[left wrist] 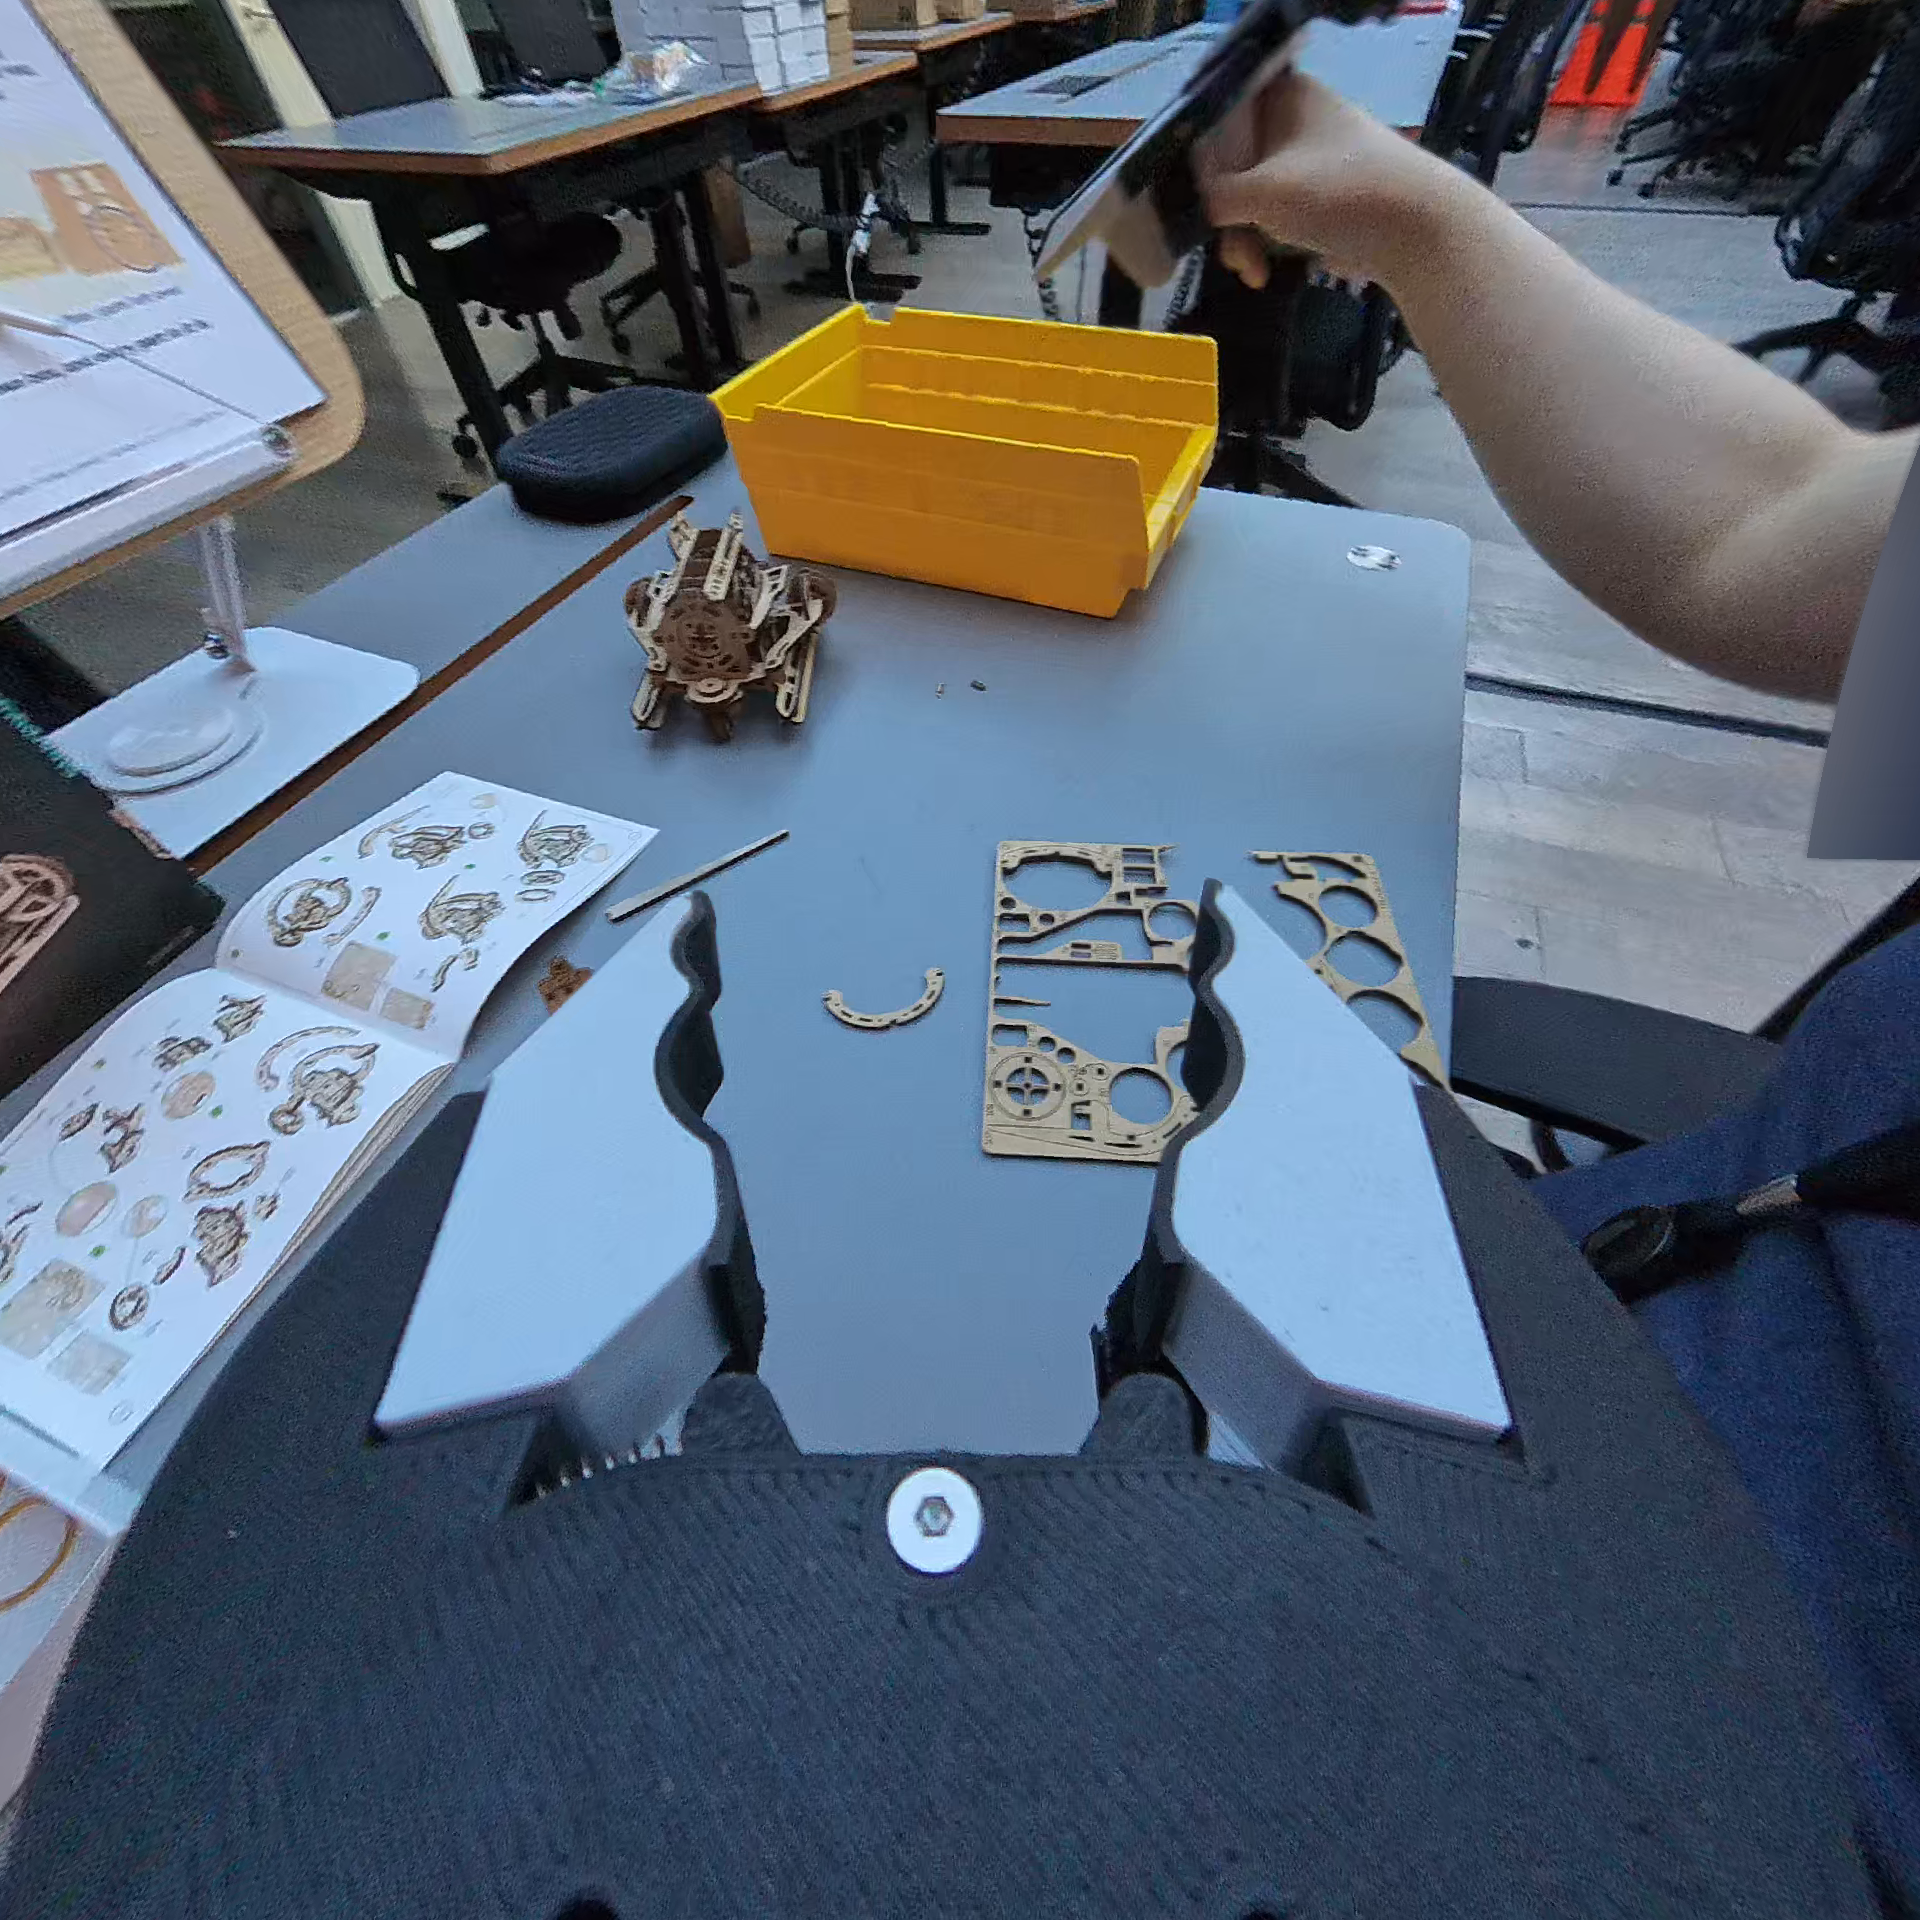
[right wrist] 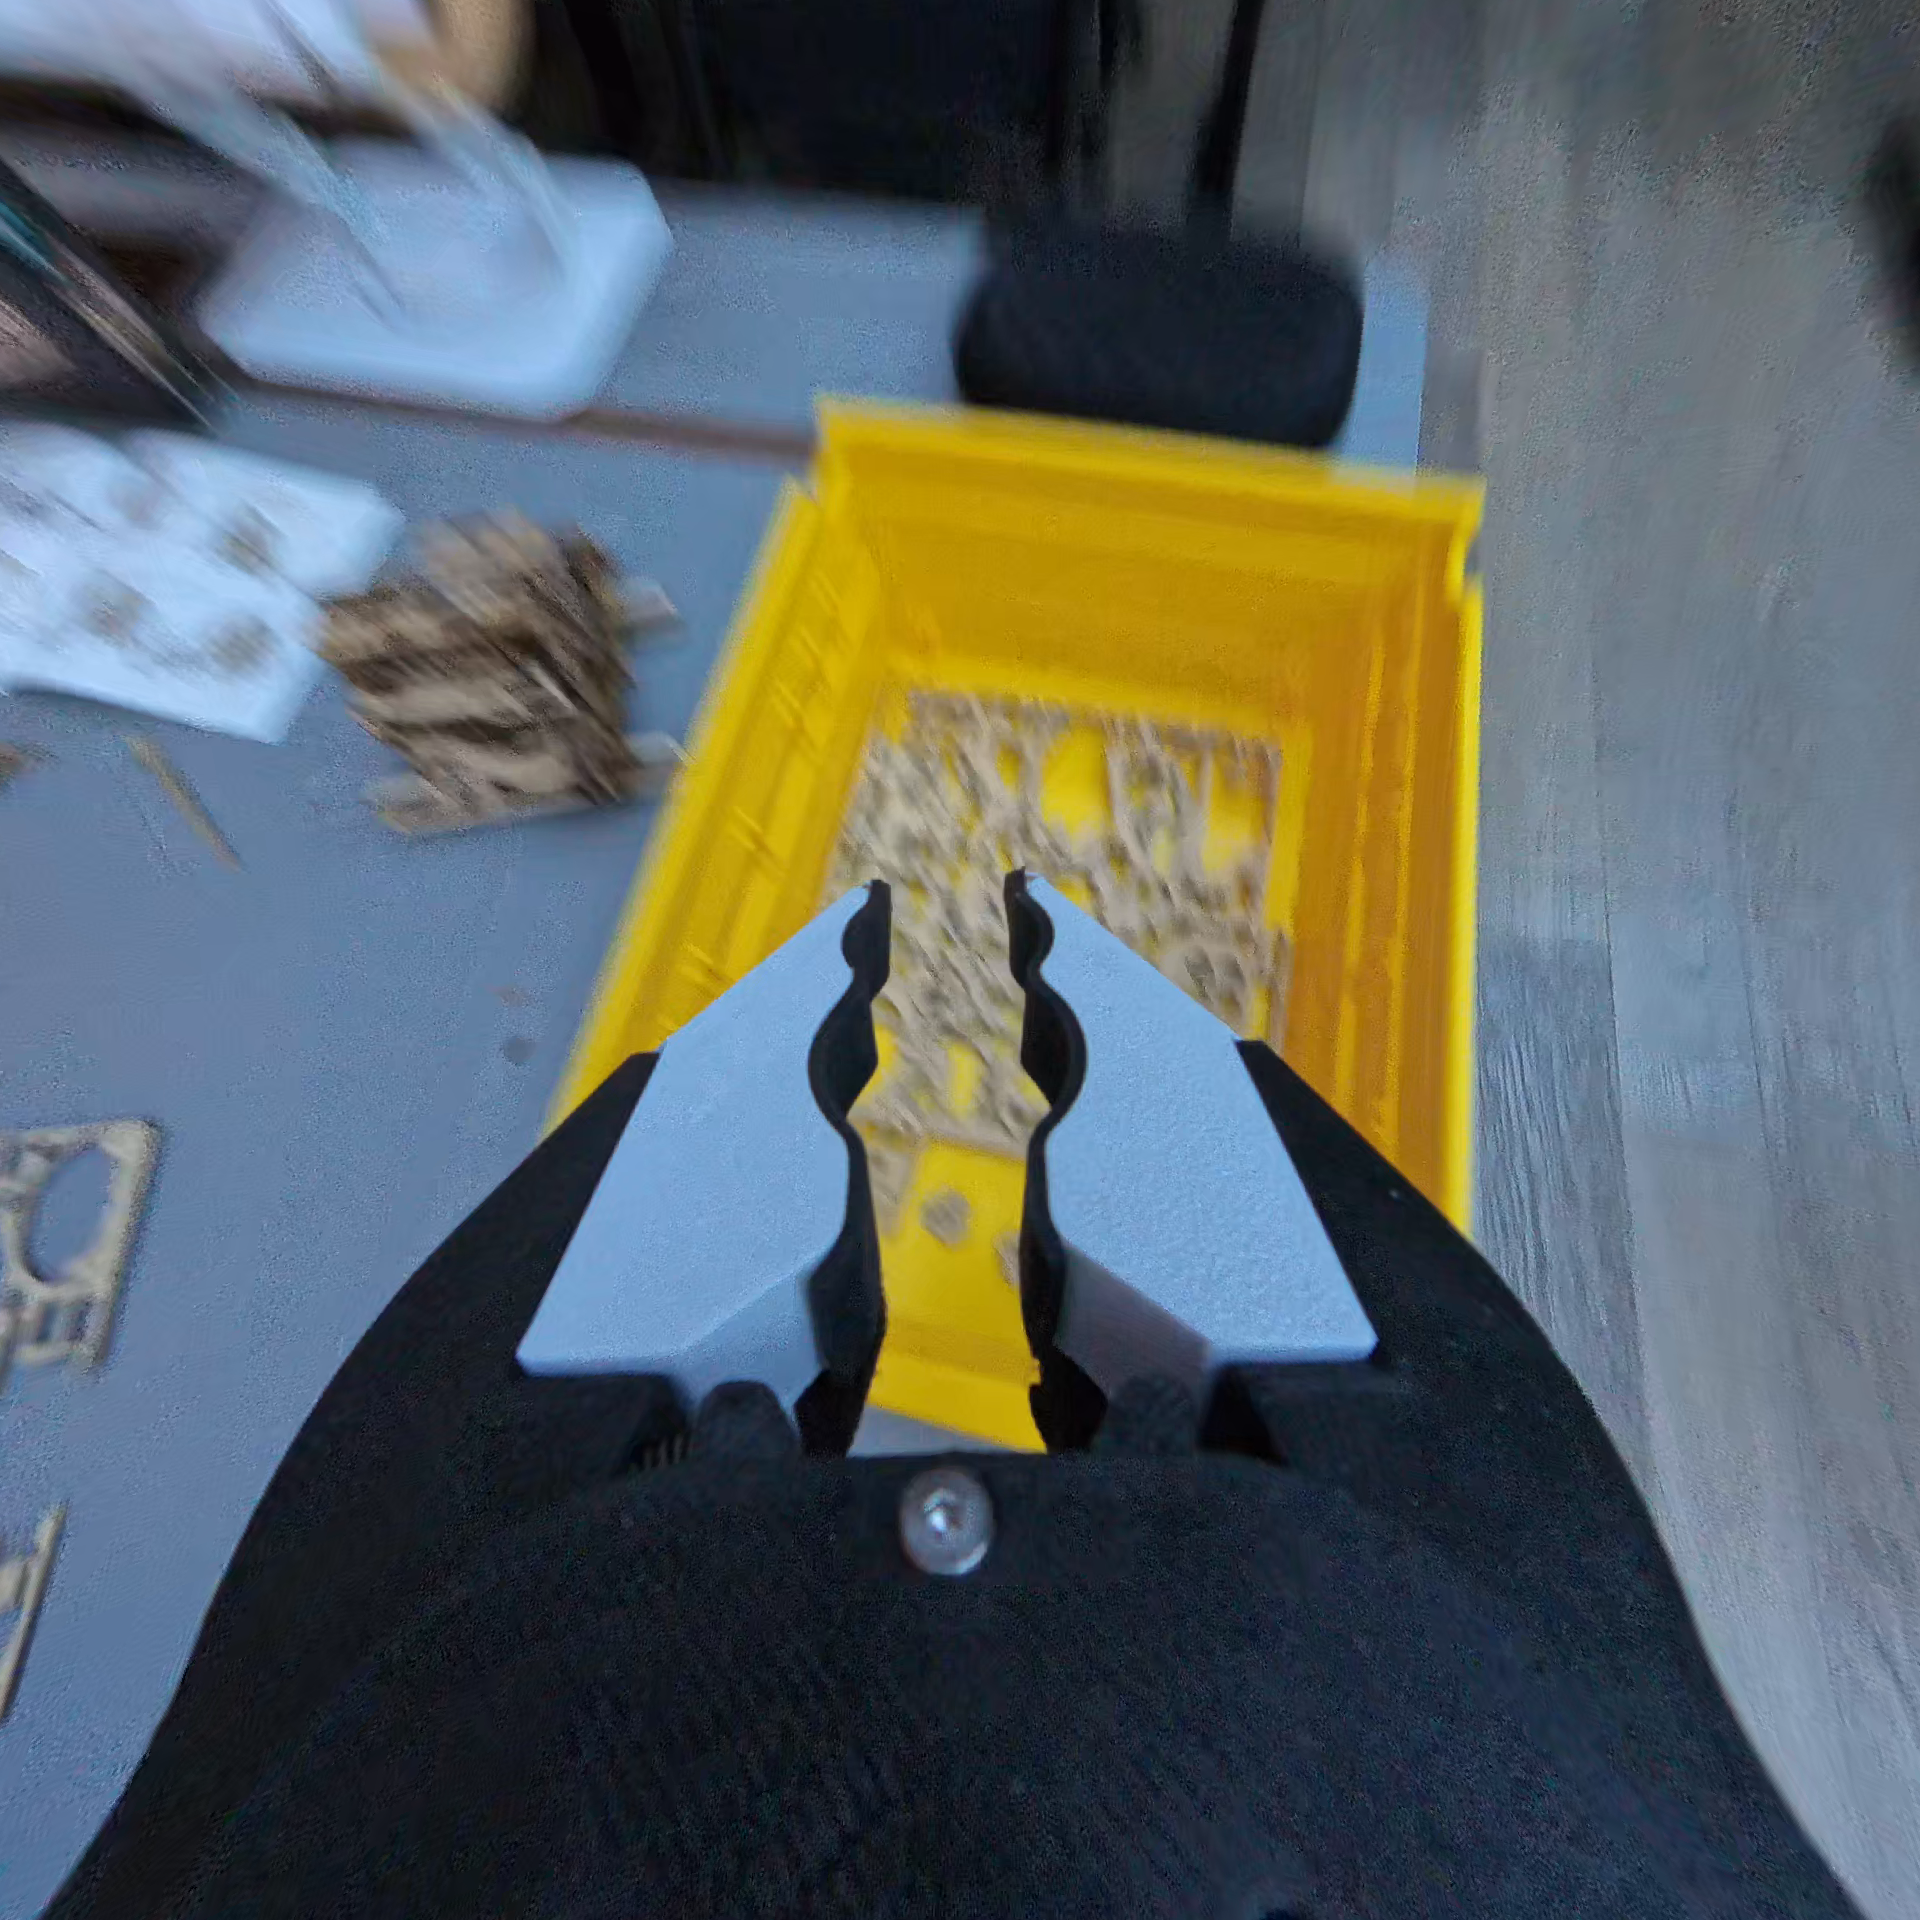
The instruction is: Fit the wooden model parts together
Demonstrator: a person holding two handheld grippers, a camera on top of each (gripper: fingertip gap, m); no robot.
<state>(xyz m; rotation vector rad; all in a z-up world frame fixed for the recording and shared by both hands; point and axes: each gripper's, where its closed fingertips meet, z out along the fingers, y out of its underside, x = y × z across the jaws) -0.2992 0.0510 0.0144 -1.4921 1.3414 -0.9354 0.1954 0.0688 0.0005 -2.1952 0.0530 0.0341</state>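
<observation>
Here the left gripper (left wrist: 956,914) hangs low over the grey bench (left wrist: 1039,727) with its jaws spread wide and nothing between them. Just beyond its tips lies a small curved wooden piece (left wrist: 886,1006), loose on the bench. Beside that piece, on the side away from the booklet, sit two punched-out plywood sheets (left wrist: 1091,1003), side by side. An open instruction booklet (left wrist: 312,1039) lies on the curved piece's other side, with a thin wooden stick (left wrist: 696,876) near its far corner. Farther out stands the half-built wooden model (left wrist: 720,636), just in front of the yellow bin (left wrist: 966,499).

The right gripper (right wrist: 948,883) is held up above that yellow bin, pointing down into it; its jaws stand a narrow gap apart and hold nothing. In the bin's bottom lies another cut-out wooden sheet (right wrist: 1143,831), blurred. A person's hand (left wrist: 1309,177) carries this gripper high beyond the bin.
</observation>
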